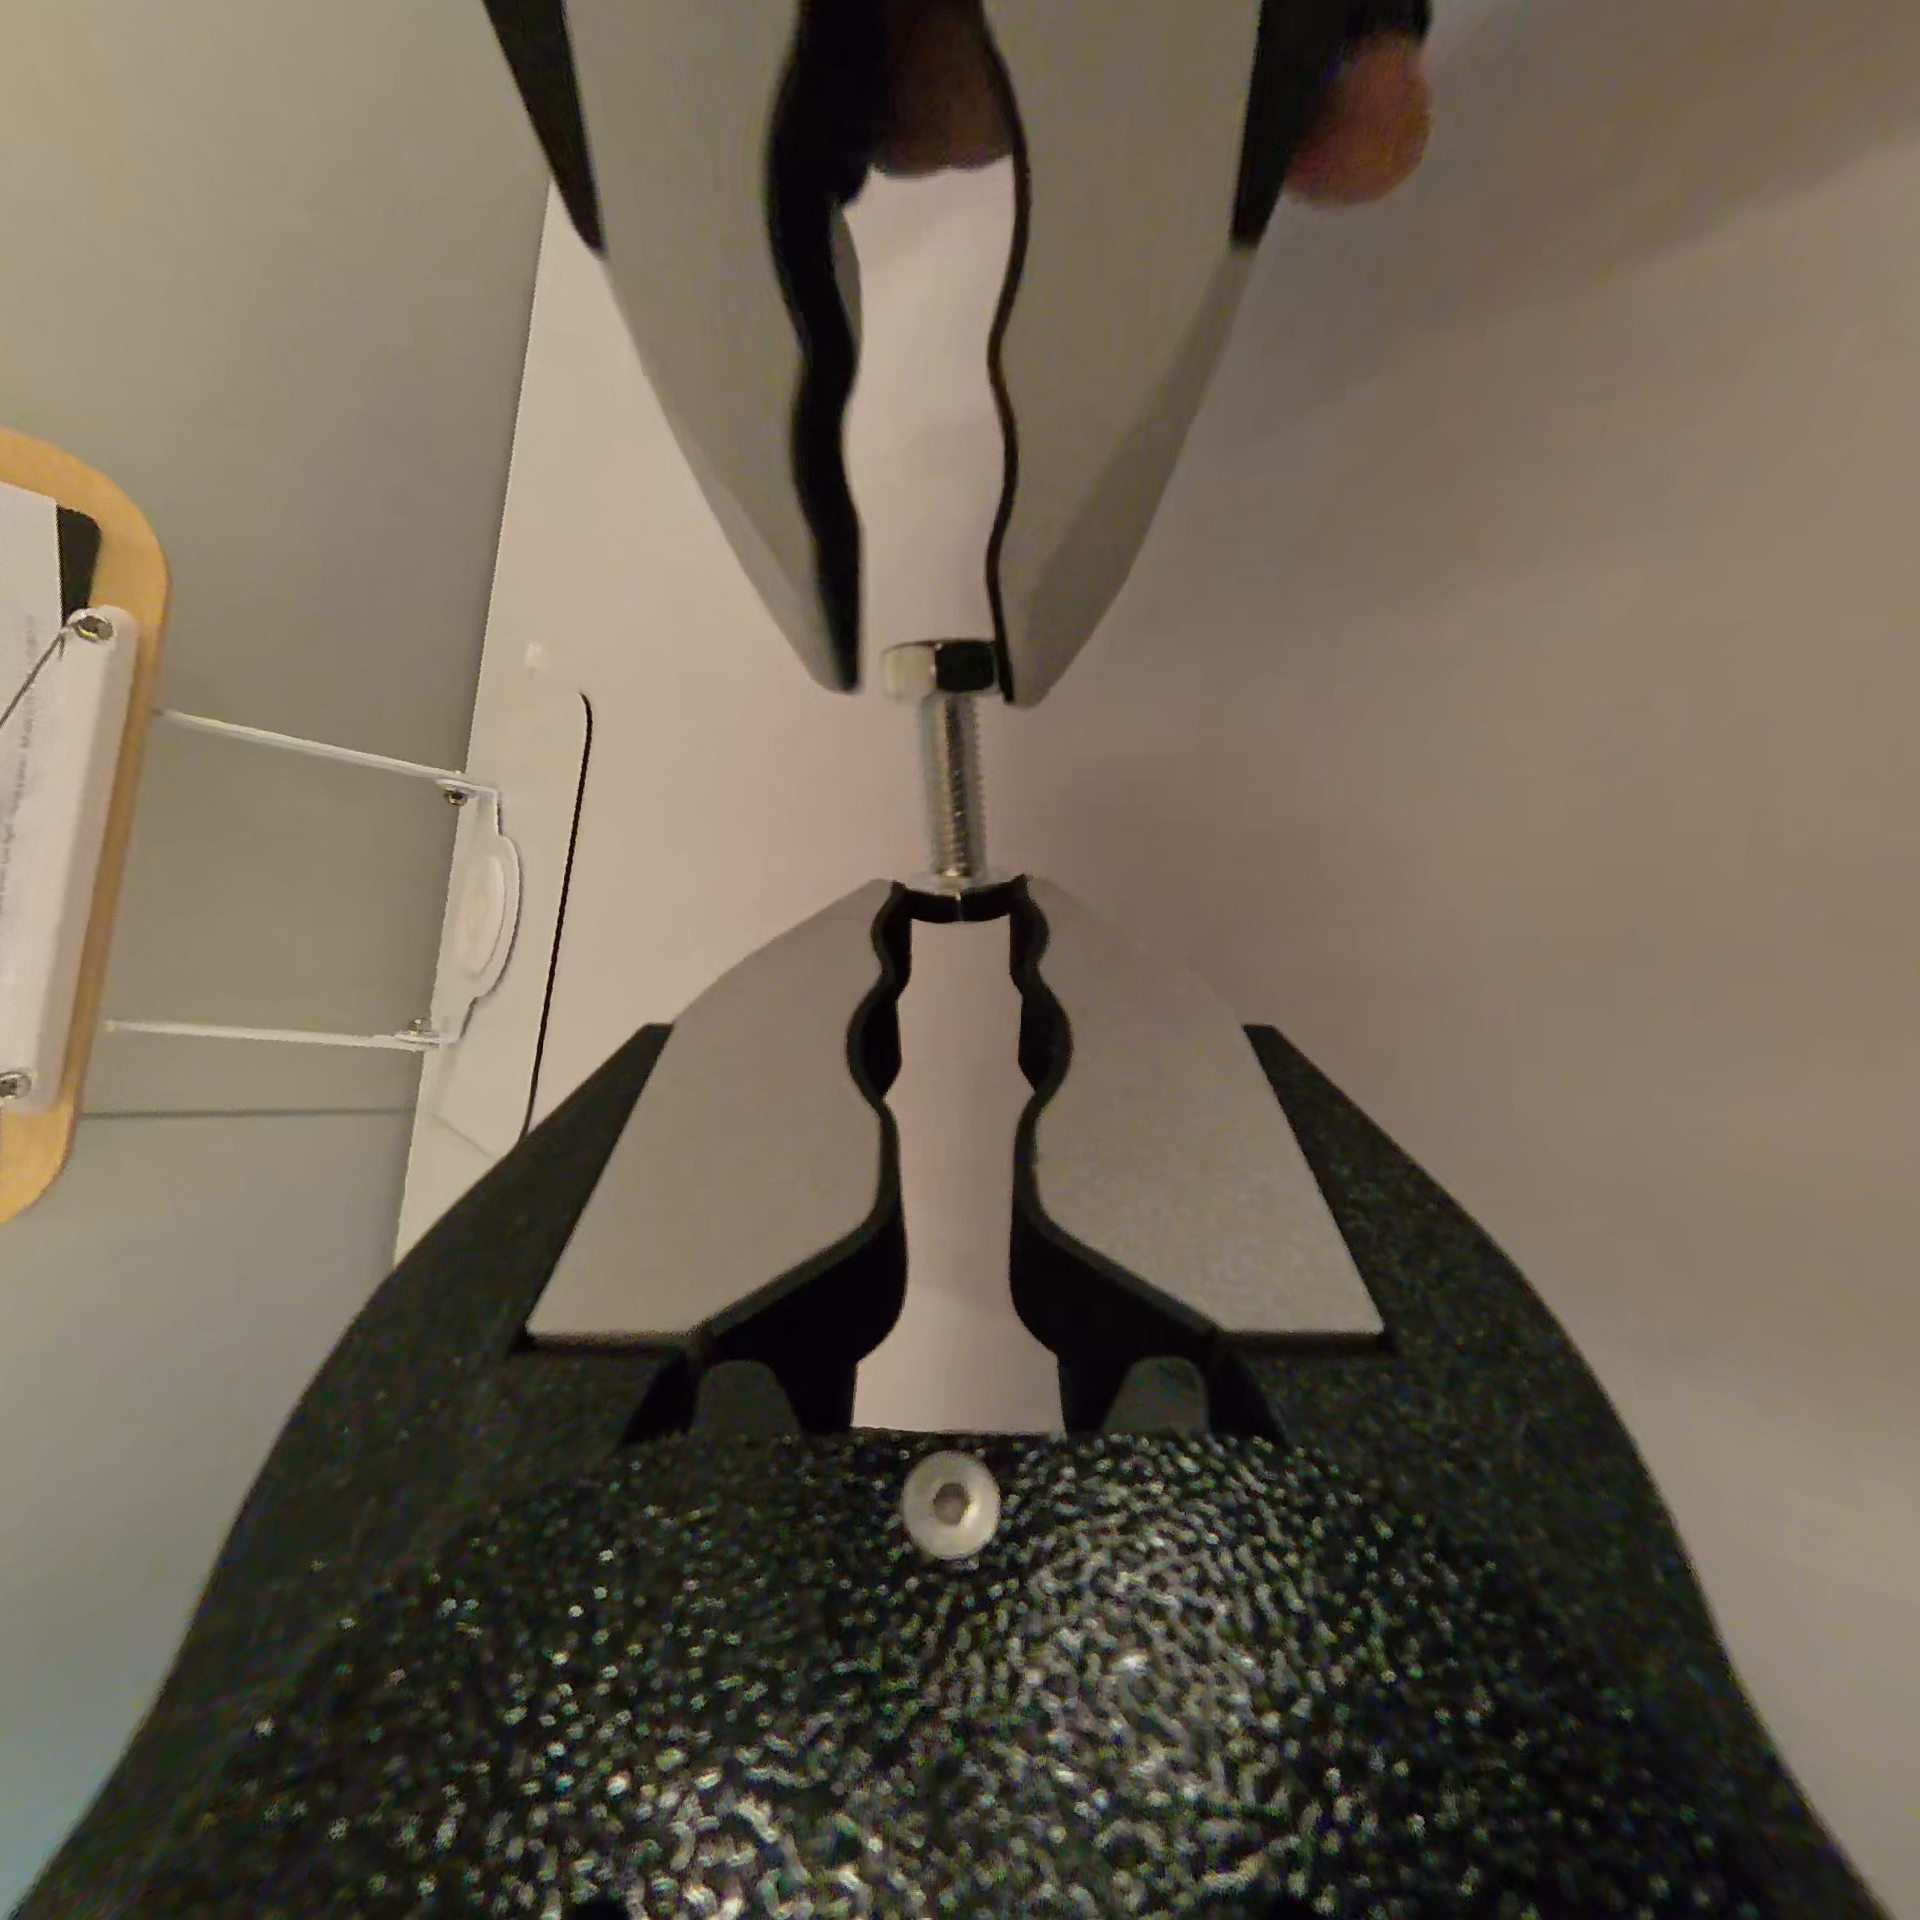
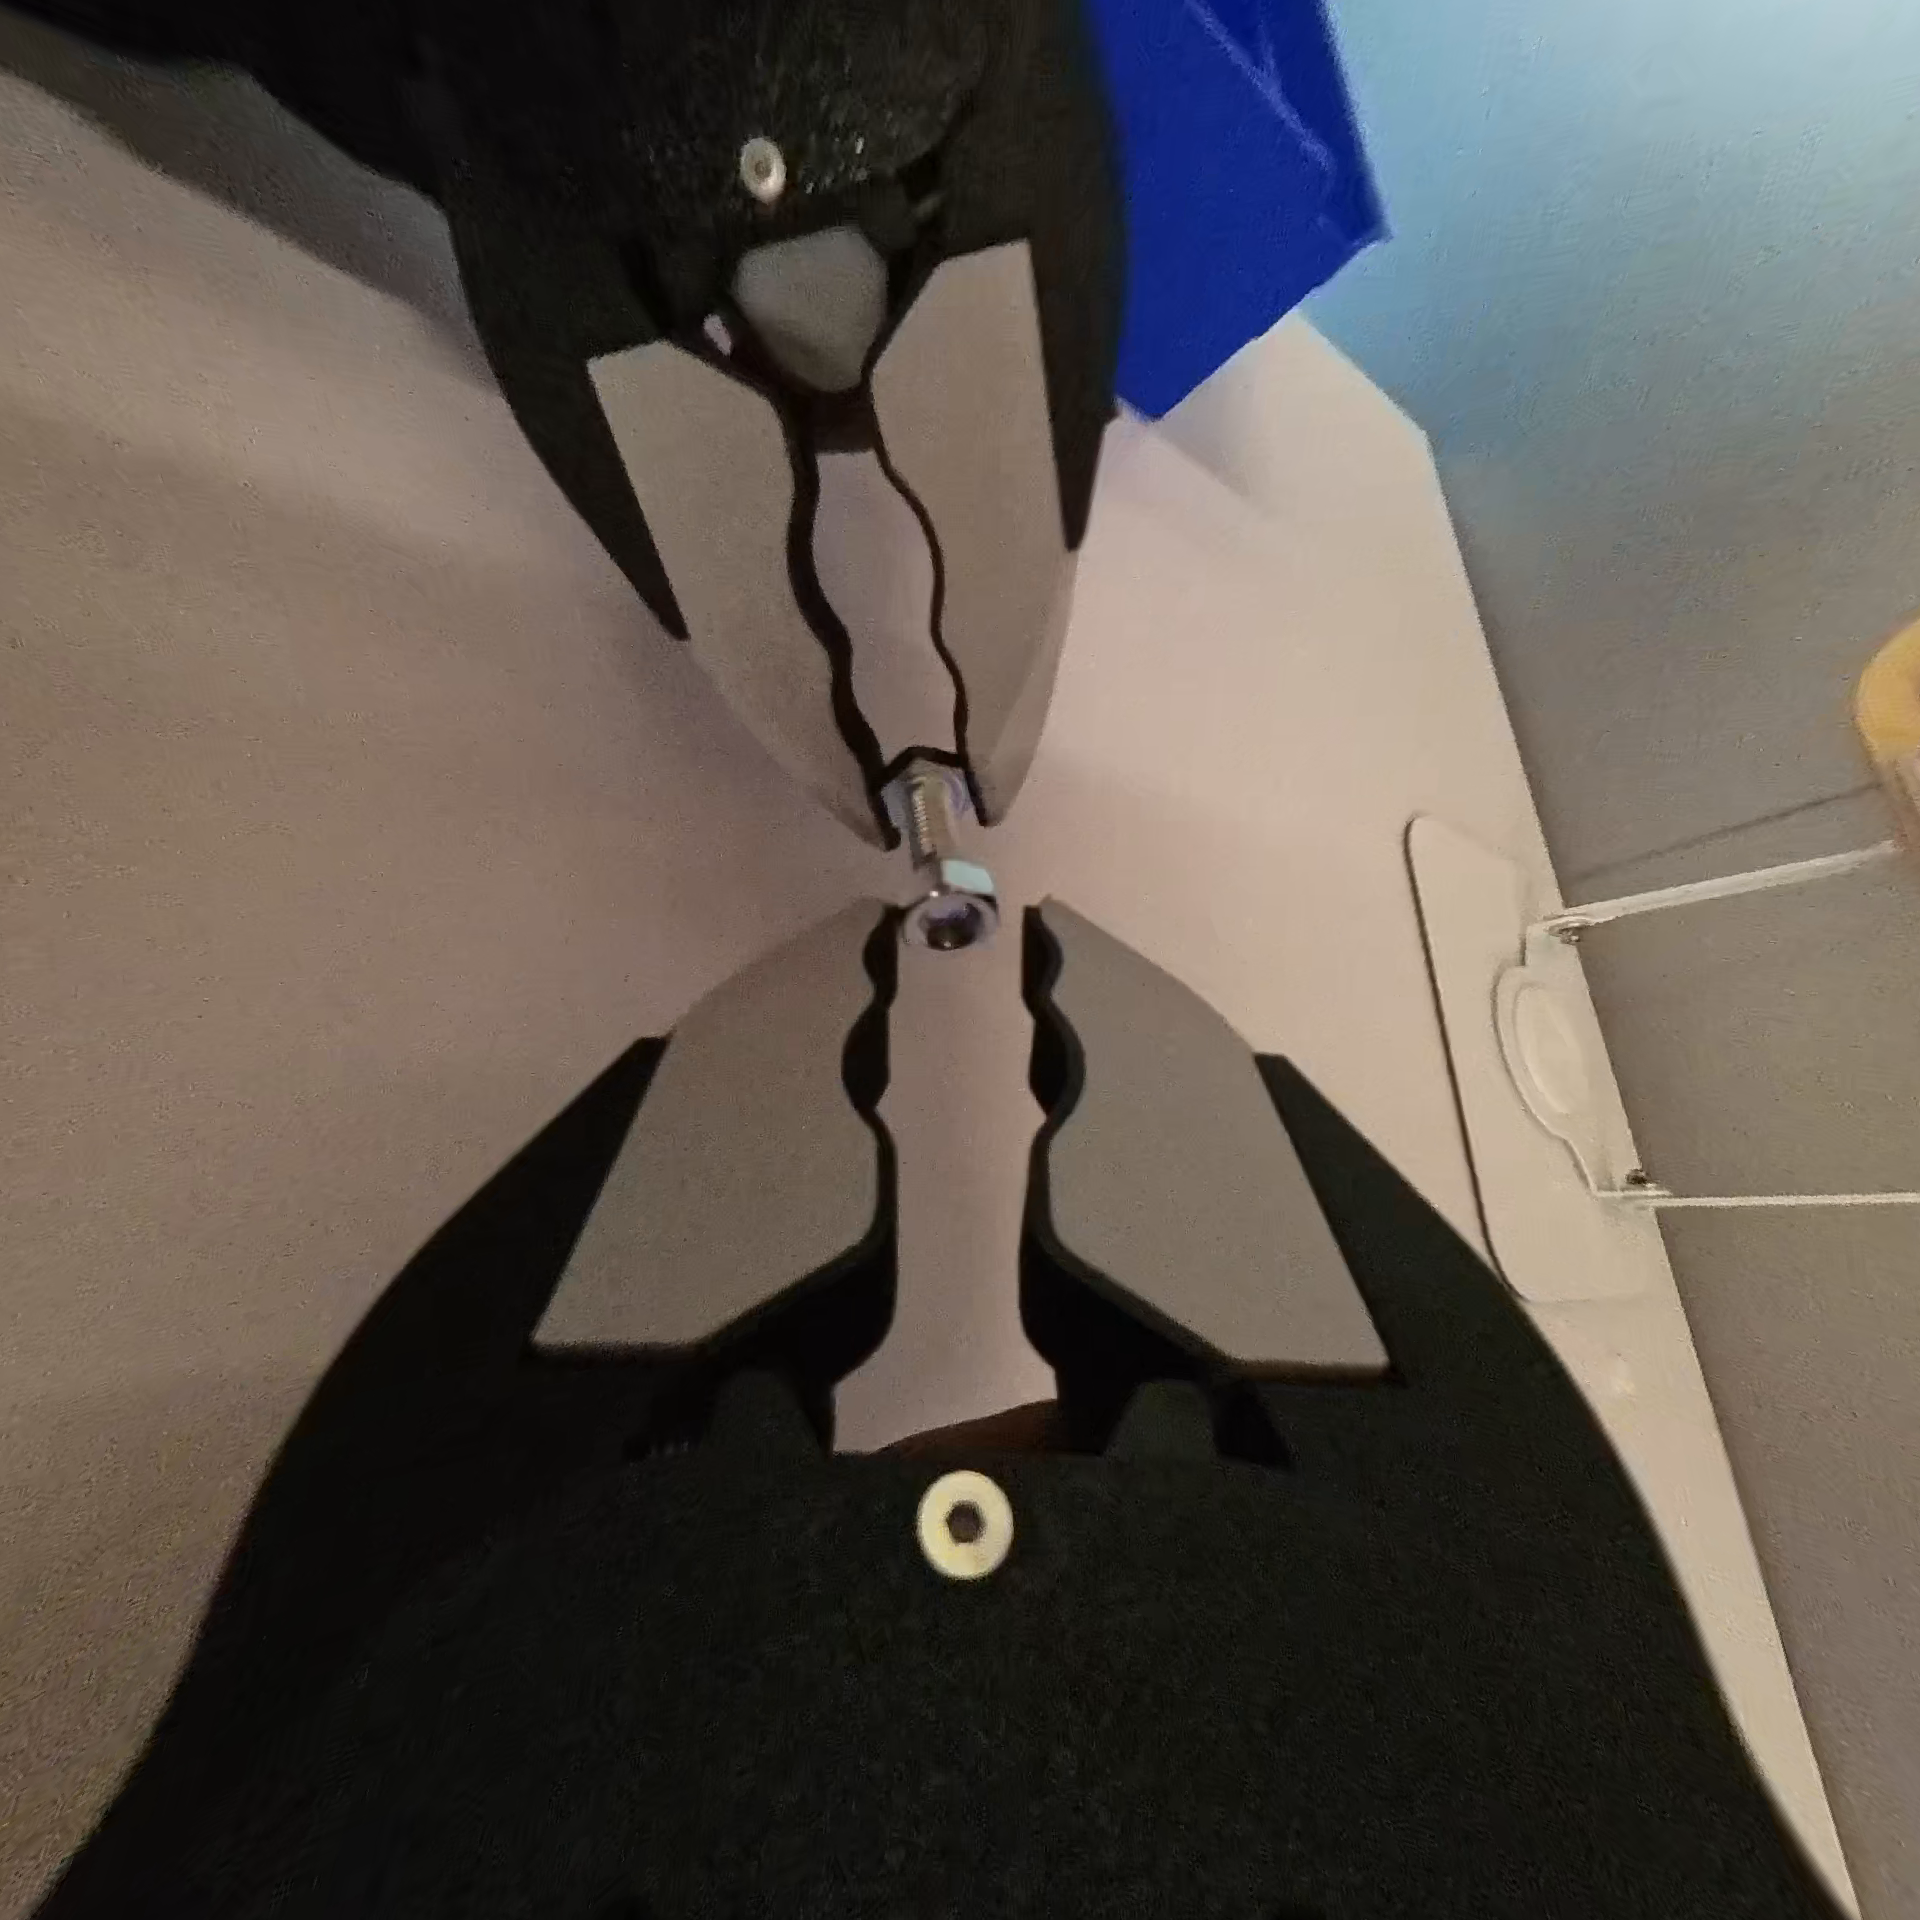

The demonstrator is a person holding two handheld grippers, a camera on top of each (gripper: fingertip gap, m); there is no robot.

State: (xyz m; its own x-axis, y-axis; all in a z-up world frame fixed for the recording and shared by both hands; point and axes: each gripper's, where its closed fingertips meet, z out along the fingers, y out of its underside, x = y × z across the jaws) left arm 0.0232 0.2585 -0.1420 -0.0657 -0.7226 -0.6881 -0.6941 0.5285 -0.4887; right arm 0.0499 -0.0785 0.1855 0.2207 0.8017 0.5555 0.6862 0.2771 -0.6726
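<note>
In the left wrist view, the left gripper [image 1: 956, 902] has its two fingers closed to a narrow gap on the near end of a silver bolt [image 1: 948, 790]. That end sits in the small notch at the fingertips. The bolt points straight away from the camera, and its threaded shaft is free in the air. At its far end there is a hex nut [image 1: 940, 667], which stands between the tips of the right gripper [image 1: 930, 675] coming from above. One tip lies against the nut, and at the other tip a thin gap seems to show. A hand [image 1: 1361, 135] is partly visible behind that gripper. Under both is a plain white table [image 1: 1455, 727]. At its left edge a white bracket [image 1: 473, 914] reaches to a wooden board [image 1: 135, 727], above a grey floor [image 1: 260, 312].

In the right wrist view, the right gripper [image 2: 951, 920] is a little open. The nut [image 2: 956, 894] is between its fingertips, close to one finger and clearly apart from the other, so it is not clamped. The bolt [image 2: 925, 821] runs on to the left gripper [image 2: 920, 795], which grips its other end. A blue object [image 2: 1226, 208] is behind that gripper. The white table [image 2: 260, 727] ends at the right, where the bracket [image 2: 1548, 1029] is.
</note>
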